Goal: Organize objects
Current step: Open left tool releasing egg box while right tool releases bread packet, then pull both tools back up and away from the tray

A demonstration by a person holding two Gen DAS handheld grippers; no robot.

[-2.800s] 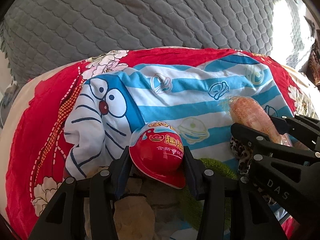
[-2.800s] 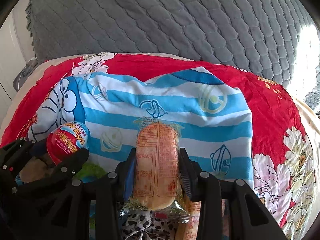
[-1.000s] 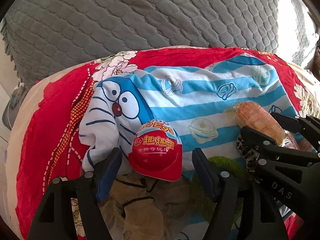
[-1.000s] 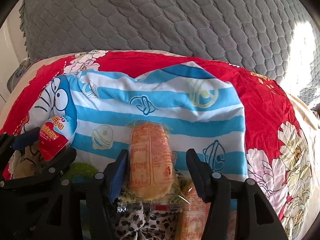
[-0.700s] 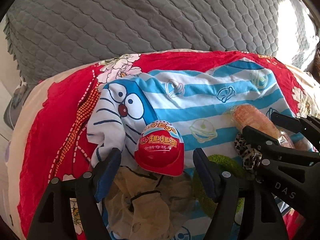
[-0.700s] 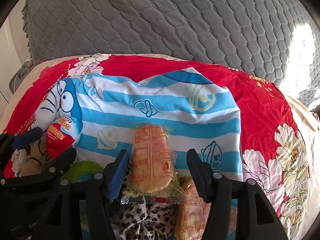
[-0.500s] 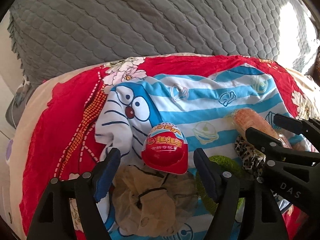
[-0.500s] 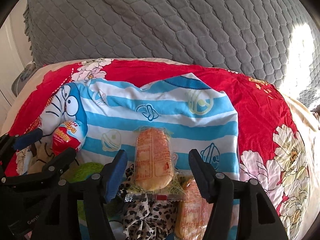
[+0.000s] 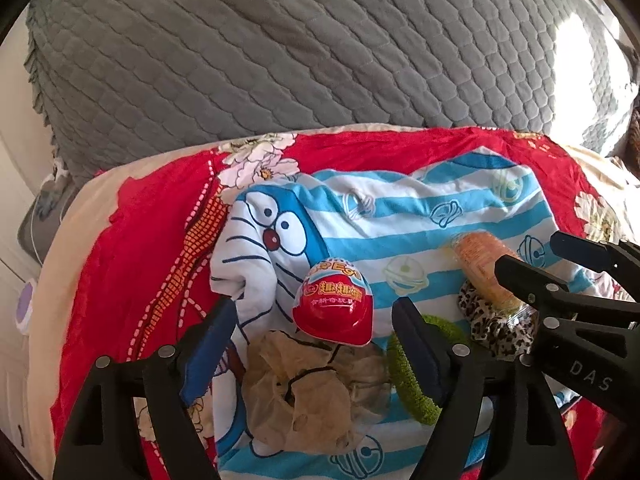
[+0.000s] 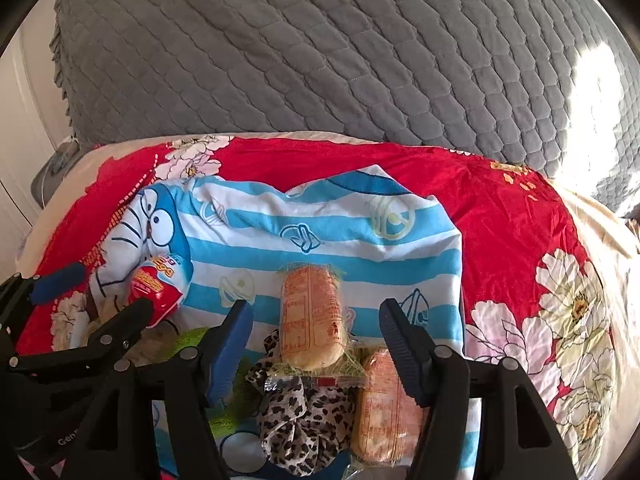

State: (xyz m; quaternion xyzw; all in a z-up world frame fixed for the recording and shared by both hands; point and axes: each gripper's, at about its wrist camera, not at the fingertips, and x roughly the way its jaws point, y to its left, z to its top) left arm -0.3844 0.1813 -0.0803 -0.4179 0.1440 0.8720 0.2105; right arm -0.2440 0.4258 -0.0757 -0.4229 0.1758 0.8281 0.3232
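Left gripper (image 9: 314,322): nearest the lens in the left wrist view, its blue-padded fingers (image 9: 208,344) spread wide and holding nothing.
Right gripper (image 10: 316,322): nearest the lens in the right wrist view, its fingers (image 10: 230,344) likewise spread apart, empty.
Beige scrunchie (image 9: 308,392): a crumpled sheer ring lying just ahead of the left gripper, between its fingers.
Green scrunchie (image 9: 412,376): a fuzzy loop just right of the beige one, partly behind the left gripper's right finger.
Leopard scrunchie (image 10: 304,412): lay low between the right gripper's fingers, under the near end of the upper bread pack.
Second bread pack (image 10: 384,404): beside the leopard scrunchie on its right, partly hidden by the right finger.
Toy egg (image 9: 334,304): red and white, standing free between the left fingers and touching neither; its base seemed to rest on the far edge of the beige scrunchie.
Bread pack (image 10: 310,316): an orange wrapped loaf lying lengthwise between the right fingers, clear of both.
Doraemon cloth (image 9: 400,220): blue-and-white striped, spread under all the items.
Red floral sheet (image 10: 520,240): covered the bed beneath the cloth.
Grey quilt (image 10: 320,60): quilted, farthest back, rising behind the bed.
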